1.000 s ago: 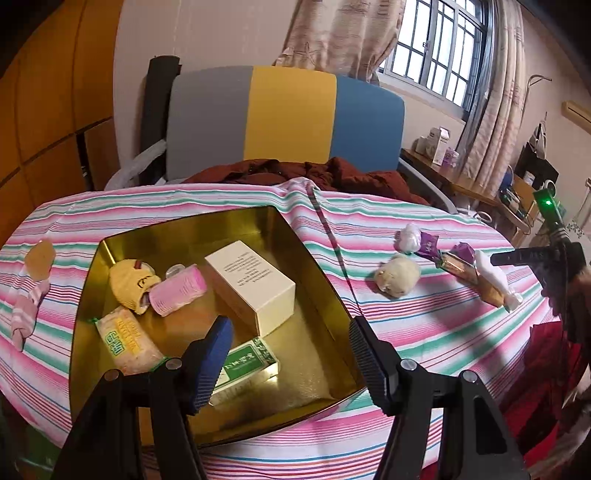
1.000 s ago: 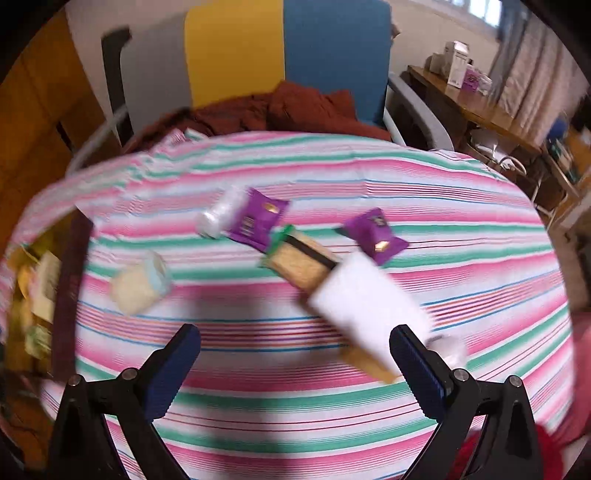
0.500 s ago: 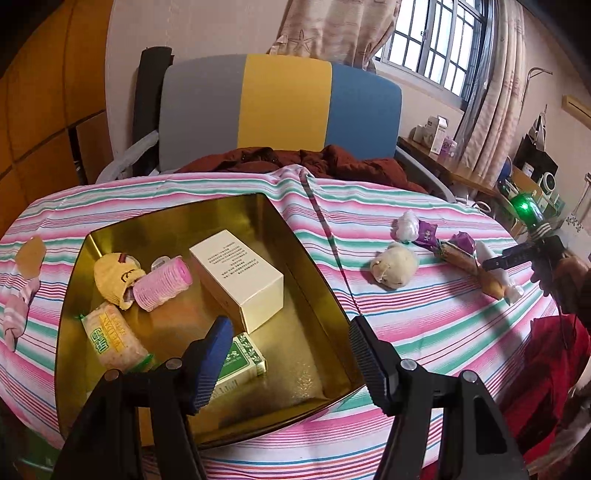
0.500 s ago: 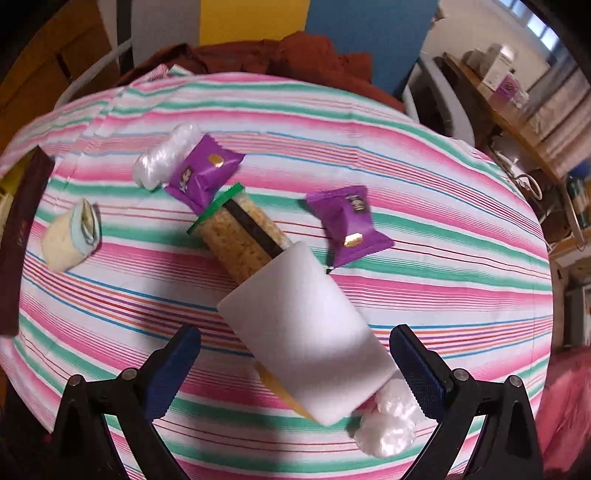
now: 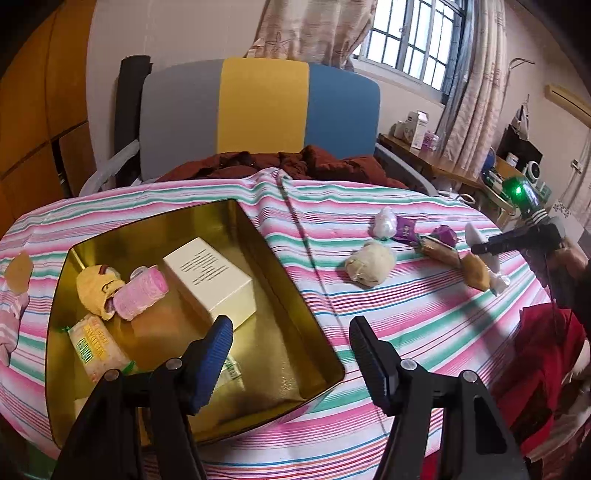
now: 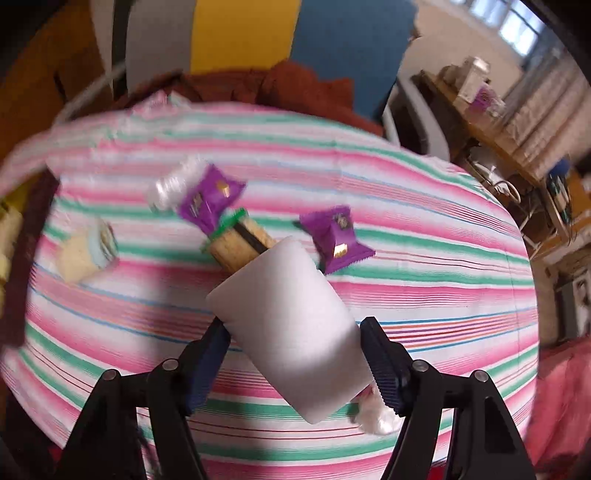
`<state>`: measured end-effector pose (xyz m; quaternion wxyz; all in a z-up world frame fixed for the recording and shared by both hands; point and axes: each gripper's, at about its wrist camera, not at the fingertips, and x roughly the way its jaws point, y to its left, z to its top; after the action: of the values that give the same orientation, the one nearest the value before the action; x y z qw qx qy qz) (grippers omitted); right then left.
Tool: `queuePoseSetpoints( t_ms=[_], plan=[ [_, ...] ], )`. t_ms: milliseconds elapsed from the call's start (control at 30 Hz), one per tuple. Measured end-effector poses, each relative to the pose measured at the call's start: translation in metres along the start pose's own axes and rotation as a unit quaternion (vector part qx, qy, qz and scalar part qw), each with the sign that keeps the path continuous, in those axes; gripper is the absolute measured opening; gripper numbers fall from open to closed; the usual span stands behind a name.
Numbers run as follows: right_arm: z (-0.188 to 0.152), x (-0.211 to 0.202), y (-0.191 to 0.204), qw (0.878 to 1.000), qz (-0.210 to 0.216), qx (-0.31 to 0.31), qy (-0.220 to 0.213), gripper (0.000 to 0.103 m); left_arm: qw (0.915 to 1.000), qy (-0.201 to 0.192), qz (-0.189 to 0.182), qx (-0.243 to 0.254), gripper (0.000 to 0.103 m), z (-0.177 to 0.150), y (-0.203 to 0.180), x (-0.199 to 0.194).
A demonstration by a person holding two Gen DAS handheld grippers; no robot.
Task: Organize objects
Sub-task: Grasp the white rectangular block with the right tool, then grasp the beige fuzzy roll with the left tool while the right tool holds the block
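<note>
Several items already lie in the gold tin (image 5: 303,314) at the left: a cream box (image 5: 210,280), a pink roll (image 5: 140,293) and a yellow packet (image 5: 98,347). Left gripper (image 5: 290,347) hovers over its near edge, fingers wide and empty. Right gripper (image 6: 295,354) has its fingers closed on the white tube (image 6: 291,332), which is tilted above the striped table (image 6: 424,295), likely bound for the tin.

Domestic living room. Indicators: floral fabric curtains (image 5: 314,26) and barred window (image 5: 413,33) at upper right; grey-yellow-blue padded chair (image 5: 258,114) at centre; striped pink-green cloth over tabletop (image 5: 424,317).
</note>
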<state>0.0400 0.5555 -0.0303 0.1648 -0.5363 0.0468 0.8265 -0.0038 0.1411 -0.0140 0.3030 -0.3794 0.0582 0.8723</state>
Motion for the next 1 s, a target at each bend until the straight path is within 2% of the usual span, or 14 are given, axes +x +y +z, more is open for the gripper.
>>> queuePoseSetpoints(
  t_ms=[100, 167, 267, 433, 667, 800, 1000],
  plan=[
    [-0.001, -0.020, 0.003, 0.997, 0.065, 0.042, -0.023, 0.074, 0.9998, -0.006, -0.009, 0.017, 0.067, 0.003, -0.011, -0.001],
    [-0.003, -0.022, 0.026, 0.994, 0.101, 0.045, -0.019, 0.075, 0.9995, -0.008, -0.018, 0.026, 0.067, 0.006, -0.018, 0.000],
    [-0.005, -0.013, 0.045, 0.992, 0.114, 0.044, -0.008, 0.075, 0.9987, -0.007, -0.025, 0.043, 0.067, 0.010, -0.029, 0.002],
    [-0.008, 0.022, 0.065, 0.991, 0.110, 0.069, 0.020, 0.075, 0.9973, 0.004, -0.035, 0.064, 0.067, 0.016, -0.045, 0.011],
    [-0.021, 0.057, 0.048, 0.987, 0.095, 0.122, 0.038, 0.076, 0.9948, 0.028, -0.051, 0.083, 0.066, 0.031, -0.069, 0.037],
    [-0.020, 0.060, 0.051, 0.989, 0.090, 0.112, 0.041, 0.078, 0.9917, 0.065, -0.068, 0.088, 0.066, 0.041, -0.083, 0.071],
    [-0.020, 0.065, 0.052, 0.990, 0.080, 0.103, 0.050, 0.080, 0.9876, 0.102, -0.069, 0.097, 0.066, 0.057, -0.099, 0.116]
  ],
)
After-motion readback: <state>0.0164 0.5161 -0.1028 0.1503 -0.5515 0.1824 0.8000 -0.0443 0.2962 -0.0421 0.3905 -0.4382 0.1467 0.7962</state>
